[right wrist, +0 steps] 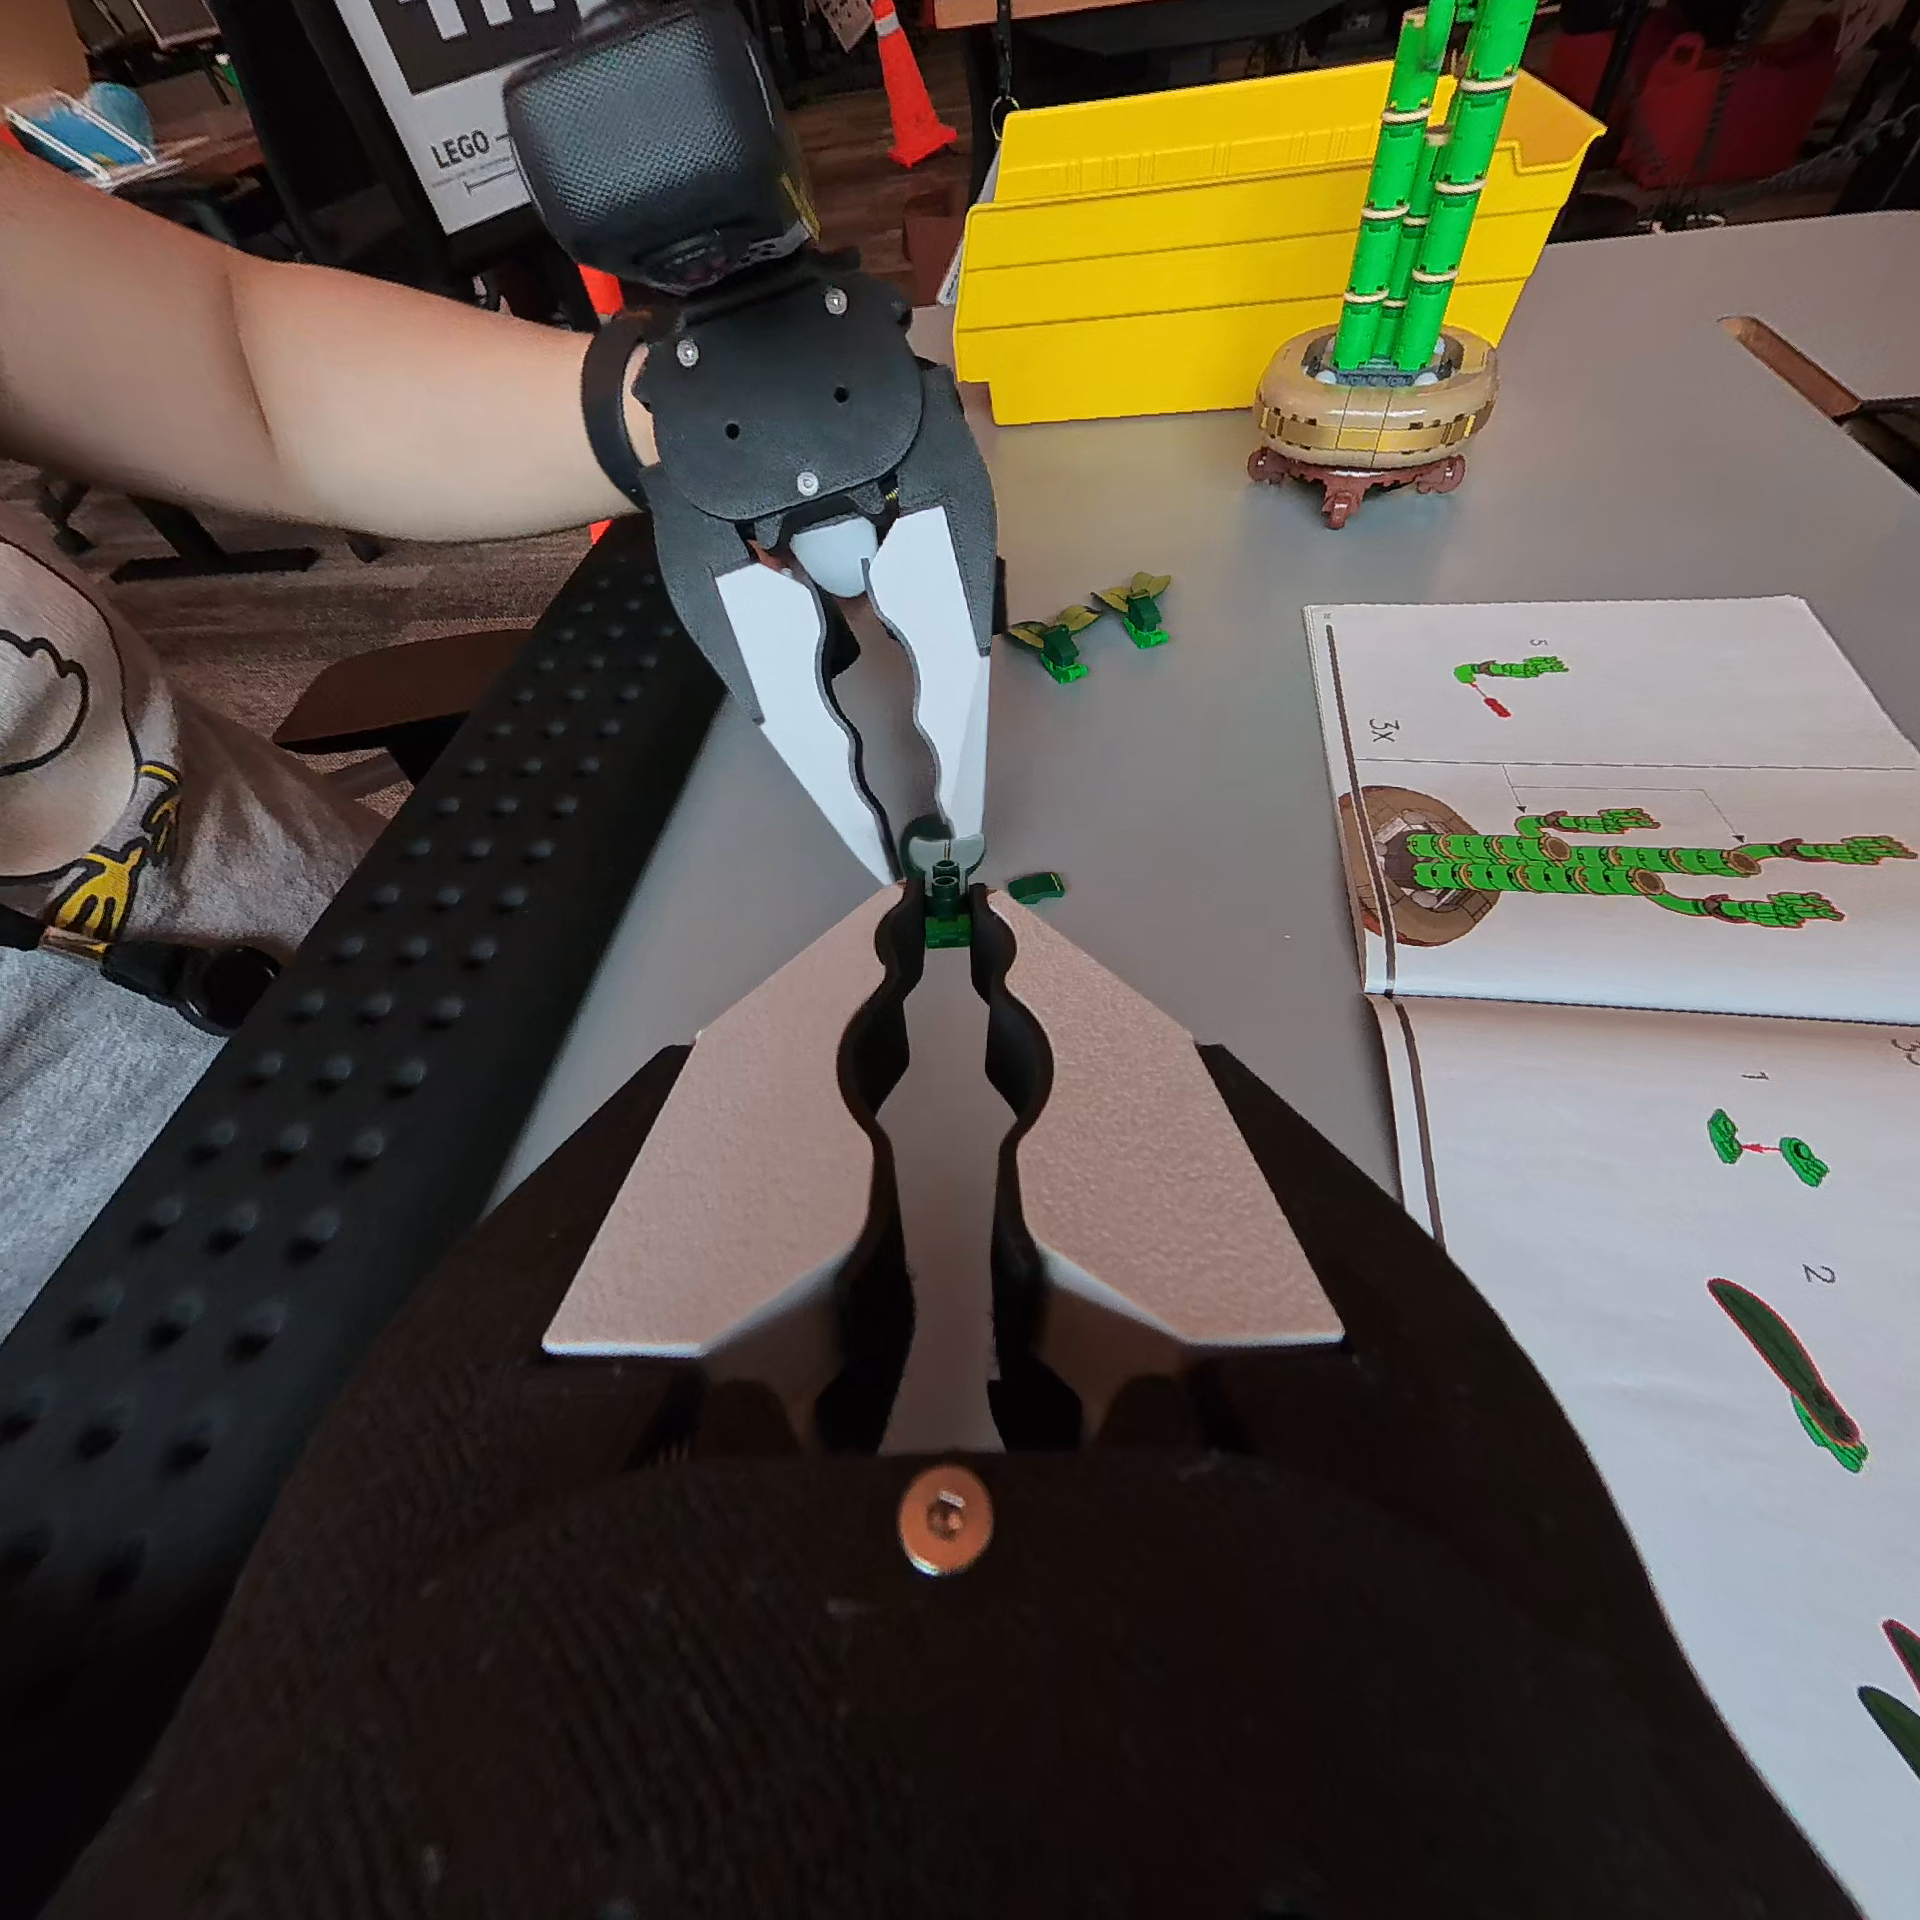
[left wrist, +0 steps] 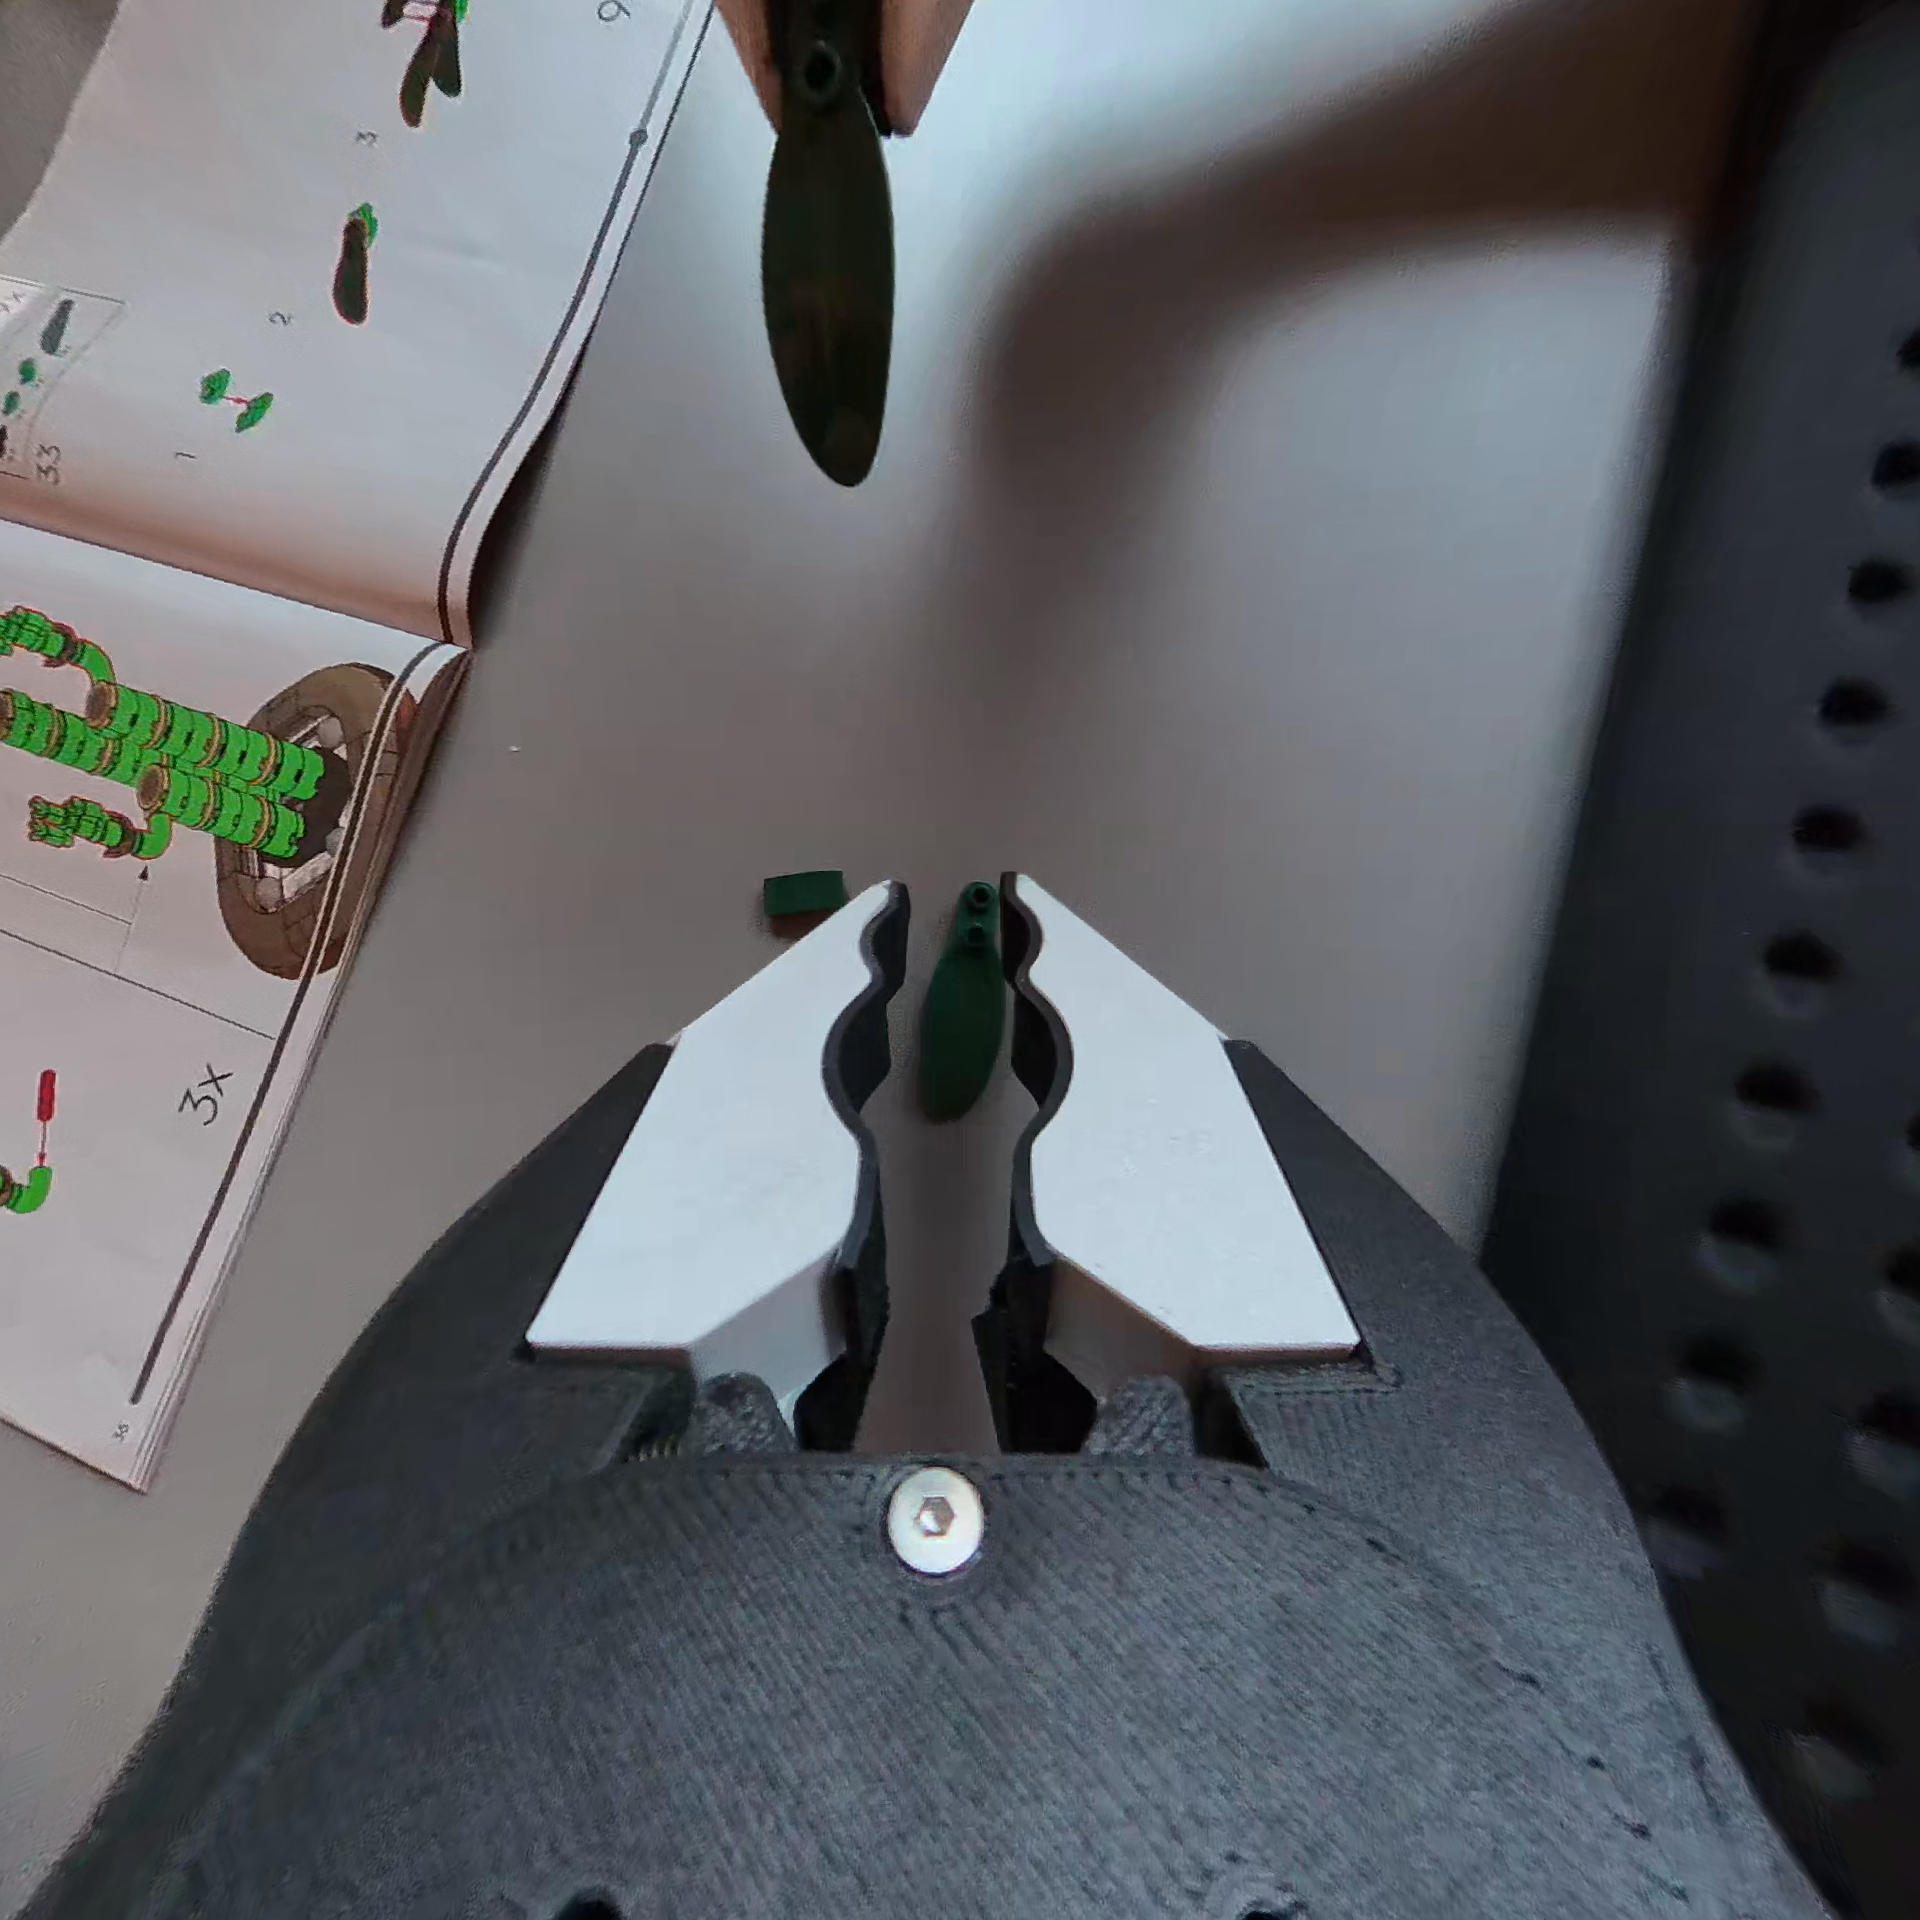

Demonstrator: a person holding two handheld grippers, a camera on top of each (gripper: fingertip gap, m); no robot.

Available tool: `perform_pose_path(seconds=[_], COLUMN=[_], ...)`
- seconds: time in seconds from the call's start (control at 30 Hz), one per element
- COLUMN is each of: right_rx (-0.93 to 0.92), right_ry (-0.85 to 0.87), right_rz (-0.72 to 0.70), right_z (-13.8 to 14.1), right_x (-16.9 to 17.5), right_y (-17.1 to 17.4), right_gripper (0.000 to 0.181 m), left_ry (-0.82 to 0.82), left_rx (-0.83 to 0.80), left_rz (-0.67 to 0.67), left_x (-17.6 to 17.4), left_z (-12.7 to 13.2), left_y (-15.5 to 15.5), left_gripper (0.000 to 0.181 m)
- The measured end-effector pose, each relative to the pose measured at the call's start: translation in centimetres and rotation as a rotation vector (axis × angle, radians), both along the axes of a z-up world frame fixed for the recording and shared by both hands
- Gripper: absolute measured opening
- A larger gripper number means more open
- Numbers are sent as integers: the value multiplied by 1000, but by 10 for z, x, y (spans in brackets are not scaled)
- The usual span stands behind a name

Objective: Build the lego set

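The right gripper [right wrist: 943, 914] is clamped on the stud end of a long dark green leaf [left wrist: 826, 291]. It holds the leaf clear of the grey worktop [right wrist: 1195, 727] with the blade pointing at the other tool, probably so that the free end can be joined to something. The left gripper [left wrist: 954, 894] faces it tip to tip, its jaws set to a narrow gap. A second leaf [left wrist: 964, 1018] sits in that gap with its two studs toward the fingertips. It looks close against one finger with a sliver of space at the other, so I cannot tell whether it is actually pinched or only framed. A small dark green tile [left wrist: 805, 891] lies loose just beside the left gripper's tips, likely kept near as the next part. The open instruction booklet [right wrist: 1621, 883] lies flat alongside, where its pages can be read while working. By count there are two grippers, two long leaves, one small tile and one booklet. Farther back are two finished little leaf clusters [right wrist: 1060, 644] set side by side, apparently waiting to be mounted. Behind them stands one bamboo model [right wrist: 1377, 405], upright in its tan pot, with one yellow bin [right wrist: 1143, 260] behind it. The model carries several green stalks; their exact number is hard to make out.
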State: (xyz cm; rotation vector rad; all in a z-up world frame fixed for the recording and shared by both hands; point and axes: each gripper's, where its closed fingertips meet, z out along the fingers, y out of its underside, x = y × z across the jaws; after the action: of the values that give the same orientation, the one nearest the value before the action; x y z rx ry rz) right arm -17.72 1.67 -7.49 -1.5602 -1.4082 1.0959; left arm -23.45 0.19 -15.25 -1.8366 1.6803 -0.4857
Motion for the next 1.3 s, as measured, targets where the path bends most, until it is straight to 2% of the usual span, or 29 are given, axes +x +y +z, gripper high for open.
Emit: perform_pose_path(seconds=[0.2, 0.5, 0.63, 0.7, 0.83, 0.9, 0.97, 1.03, 1.17, 1.3], right_rx=[-2, -9, -16, -4, 12, -5, -43, -60, -30, -17], right_ry=[-5, -14, 13, 21, 36, 63, 103, 128, 134, 137], right_rz=[4, 11, 27, 34, 68, 110, 162, 196, 229, 249], right_z=[-1, -4, 1, 3, 8, 13, 21, 26, 29, 31], right_x=[0, -2, -5, -7, -15, -21, -26, -30, -33, -35], right_y=[0, -2, -5, -6, -14, -23, -33, -40, -49, -54], right_gripper=[6, 6, 6, 6, 6, 7, 7, 7, 6, 6], left_ry=[34, 0, 11, -23, -236, -287, -289, -262, -171, -148], left_rx=[-6, -60, -12, 11, -13, -8, 15, 38, 69, 47], left_rz=[-50, -74, -64, -53, -55, -80, -120, -162, -224, -256], left_x=[-2, -1, -3, -3, 8, 13, 18, 24, 29, 33], left_z=[-9, -11, -10, 2, 68, 97, 113, 120, 115, 113], left_y=[-2, -5, -1, -1, -13, -20, -26, -31, -36, -41], left_gripper=[16, 10, 6, 6, 5, 5, 6, 6, 6, 6])
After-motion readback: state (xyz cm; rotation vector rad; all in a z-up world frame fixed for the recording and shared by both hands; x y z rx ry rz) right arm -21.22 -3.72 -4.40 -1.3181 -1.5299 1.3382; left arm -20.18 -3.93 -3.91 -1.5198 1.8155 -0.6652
